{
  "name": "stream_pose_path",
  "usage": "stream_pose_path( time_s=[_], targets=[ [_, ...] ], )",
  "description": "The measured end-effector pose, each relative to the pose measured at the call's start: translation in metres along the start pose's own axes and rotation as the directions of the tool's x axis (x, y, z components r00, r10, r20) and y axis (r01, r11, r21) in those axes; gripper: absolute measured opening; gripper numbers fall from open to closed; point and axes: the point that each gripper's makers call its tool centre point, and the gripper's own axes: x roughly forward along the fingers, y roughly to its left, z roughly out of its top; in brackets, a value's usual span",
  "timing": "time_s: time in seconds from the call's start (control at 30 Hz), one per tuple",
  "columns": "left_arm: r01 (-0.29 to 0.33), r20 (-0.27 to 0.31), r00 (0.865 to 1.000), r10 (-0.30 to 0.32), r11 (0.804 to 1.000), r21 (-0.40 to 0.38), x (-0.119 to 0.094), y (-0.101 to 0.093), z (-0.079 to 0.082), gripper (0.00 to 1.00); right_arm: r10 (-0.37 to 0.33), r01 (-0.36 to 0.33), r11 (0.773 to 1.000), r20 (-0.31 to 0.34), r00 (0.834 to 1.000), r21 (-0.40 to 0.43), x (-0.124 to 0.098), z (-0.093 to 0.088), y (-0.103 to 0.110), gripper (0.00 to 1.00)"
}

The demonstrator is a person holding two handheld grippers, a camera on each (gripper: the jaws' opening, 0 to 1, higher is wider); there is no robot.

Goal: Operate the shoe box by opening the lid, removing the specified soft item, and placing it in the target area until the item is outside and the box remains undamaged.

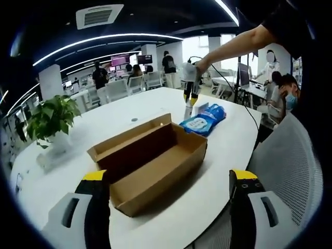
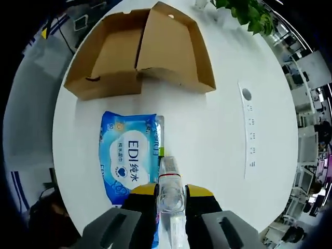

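Right gripper [image 2: 170, 199], arm outstretched, clamps a clear bottle [image 2: 170, 193] beside the blue wet-wipes pack [image 2: 128, 158]; left gripper [image 1: 171, 194] jaws wide before the open shoe box [image 1: 148, 161] on an office's white table [image 1: 228, 150].

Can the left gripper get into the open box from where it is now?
Probably yes. The left gripper is open, holds nothing, and faces the shoe box, whose lid is folded back. Nothing lies between them. The right gripper is busy, shut on a clear bottle.

open shoe box [image 2: 140, 52], wipes pack [image 2: 127, 158], bottle [image 2: 171, 194] gripped
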Motion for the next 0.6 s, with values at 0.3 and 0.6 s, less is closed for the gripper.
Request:
stream_pose_path(
  time_s=[0.3,0.6],
  targets=[
    [-0.015,-0.007,1.000,0.015,1.000,-0.016,-0.0024,0.0024,-0.0050,0.99,0.013,-0.012,1.000,-0.021,1.000,0.014,0.0056,0.0041,-0.0017,0.16],
    [-0.017,-0.024,1.000,0.017,1.000,-0.024,-0.0011,0.0038,-0.0106,0.98,0.036,-0.036,0.999,-0.077,0.996,0.002,0.0046,-0.0057,-0.0030,0.16]
  ],
)
